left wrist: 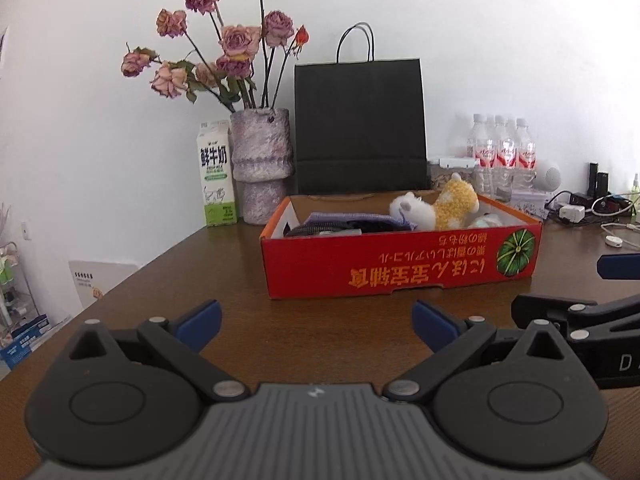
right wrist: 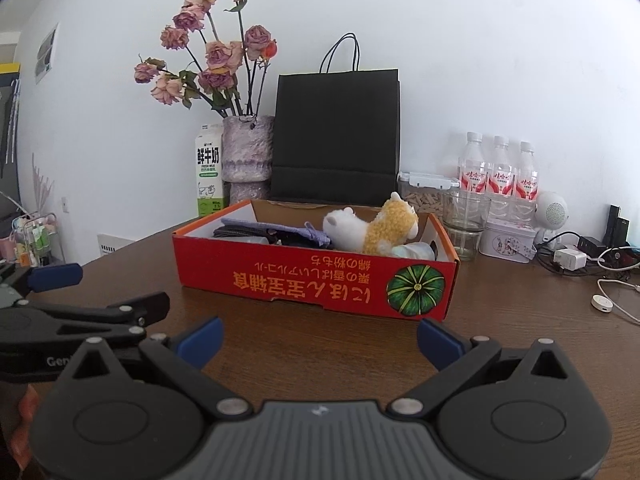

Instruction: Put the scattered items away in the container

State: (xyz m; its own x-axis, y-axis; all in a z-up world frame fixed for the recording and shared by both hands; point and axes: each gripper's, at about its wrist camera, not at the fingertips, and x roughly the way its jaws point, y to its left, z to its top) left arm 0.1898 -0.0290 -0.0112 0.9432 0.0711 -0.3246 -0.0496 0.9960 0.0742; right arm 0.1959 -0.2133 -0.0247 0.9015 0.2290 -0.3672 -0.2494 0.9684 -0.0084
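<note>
Both grippers are hovering low over the brown table, side by side, short of the red cardboard box. Left gripper: jaws spread wide, carrying nothing. Right gripper: likewise released and empty. The box is sitting mid-table, already holding a yellow-and-white plush toy, a purple cloth pouch and a pale item at the right end. No loose item is showing on the table near the box, so tidying is looking finished or nearly so.
</note>
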